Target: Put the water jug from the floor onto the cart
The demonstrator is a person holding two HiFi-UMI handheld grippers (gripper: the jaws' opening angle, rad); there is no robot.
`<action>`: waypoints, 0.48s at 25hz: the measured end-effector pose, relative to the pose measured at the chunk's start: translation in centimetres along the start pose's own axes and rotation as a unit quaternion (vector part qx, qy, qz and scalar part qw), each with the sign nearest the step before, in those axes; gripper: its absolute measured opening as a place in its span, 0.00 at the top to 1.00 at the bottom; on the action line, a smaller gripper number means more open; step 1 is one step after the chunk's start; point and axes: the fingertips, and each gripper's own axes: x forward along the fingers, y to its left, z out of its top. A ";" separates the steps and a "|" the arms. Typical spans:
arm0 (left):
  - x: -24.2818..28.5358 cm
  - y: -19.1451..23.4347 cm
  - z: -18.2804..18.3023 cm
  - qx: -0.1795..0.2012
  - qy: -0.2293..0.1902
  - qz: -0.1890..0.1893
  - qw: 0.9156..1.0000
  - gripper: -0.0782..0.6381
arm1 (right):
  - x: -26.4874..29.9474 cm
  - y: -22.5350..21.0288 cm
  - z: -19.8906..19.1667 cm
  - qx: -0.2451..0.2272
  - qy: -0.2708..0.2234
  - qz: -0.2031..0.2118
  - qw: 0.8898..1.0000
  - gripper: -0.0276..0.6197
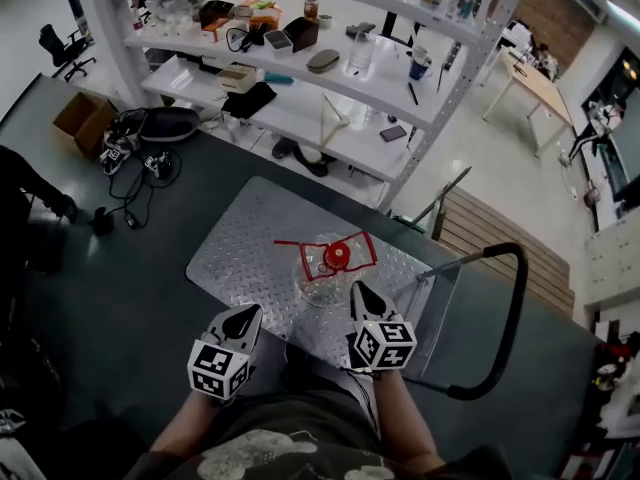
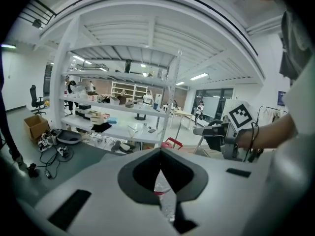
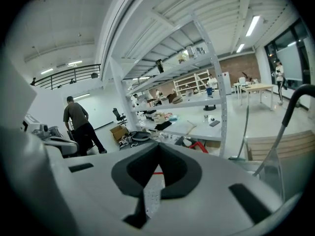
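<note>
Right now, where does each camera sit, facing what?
Head view: on the person's head, steeply down at the clear red-capped water jug on the diamond-plate metal cart; left gripper, right gripper, forearms show.
Left gripper view: rides that gripper, facing white metal shelving; shut jaws and right gripper show.
Right gripper view: rides that gripper, facing the shelving; shut jaws show.
Shared: all see the shelving.

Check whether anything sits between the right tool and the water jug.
Nothing visible does. The water jug stands on the cart, close ahead of the right tool, with no other object between them.
</note>
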 end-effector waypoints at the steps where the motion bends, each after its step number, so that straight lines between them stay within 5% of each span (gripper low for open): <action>1: -1.2 -0.1 -0.6 -0.002 0.000 0.001 1.000 0.88 | -0.7 0.7 -0.2 -0.001 -0.006 -0.006 1.000 0.97; 12: -13.9 -1.4 -8.6 -0.036 -0.006 0.023 0.999 0.88 | -9.0 9.4 -5.5 -0.011 -0.026 0.007 1.000 0.97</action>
